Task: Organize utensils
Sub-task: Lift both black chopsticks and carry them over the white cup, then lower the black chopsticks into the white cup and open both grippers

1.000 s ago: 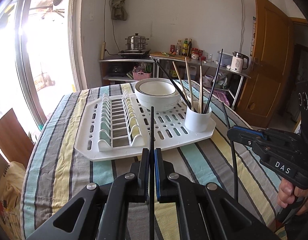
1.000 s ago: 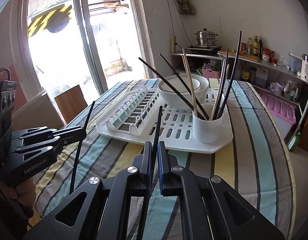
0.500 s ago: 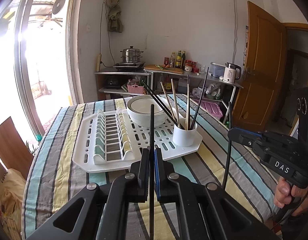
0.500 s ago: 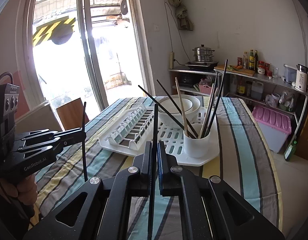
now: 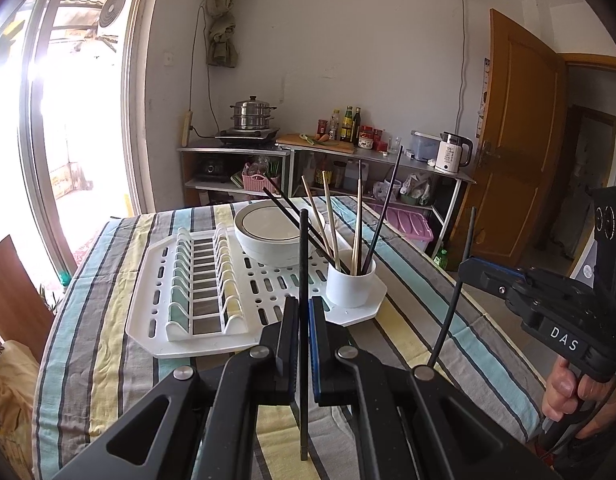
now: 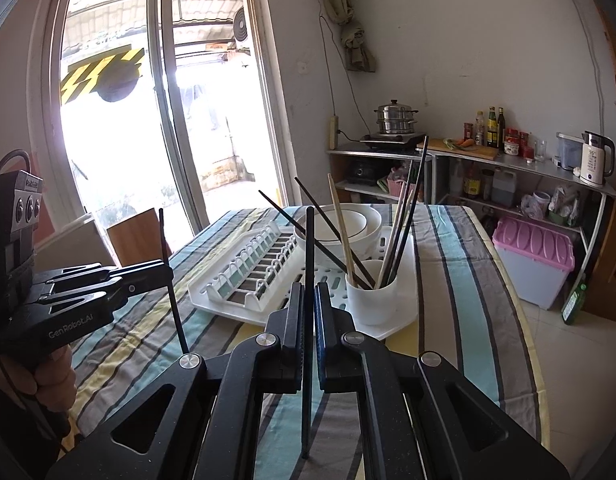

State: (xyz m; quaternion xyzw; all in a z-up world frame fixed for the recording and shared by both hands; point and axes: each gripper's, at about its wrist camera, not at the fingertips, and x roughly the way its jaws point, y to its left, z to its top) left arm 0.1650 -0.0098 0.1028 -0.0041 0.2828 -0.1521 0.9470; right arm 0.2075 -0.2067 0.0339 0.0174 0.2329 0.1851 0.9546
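Two black chopsticks, one (image 5: 303, 320) upright, the other (image 6: 308, 312) upright too, each clamped above the table. More chopsticks (image 5: 358, 224), black and wooden, lean in white cup (image 5: 350, 286) on rack (image 5: 148, 320).

White plastered walls (image 5: 348, 60), marked in places. Sliding glass door (image 6: 156, 120) on the window side admits strong daylight. Wooden door (image 5: 520, 152) at the far right corner. Metal shelving (image 5: 292, 160) along the rear wall. Tiled floor (image 6: 568, 352).
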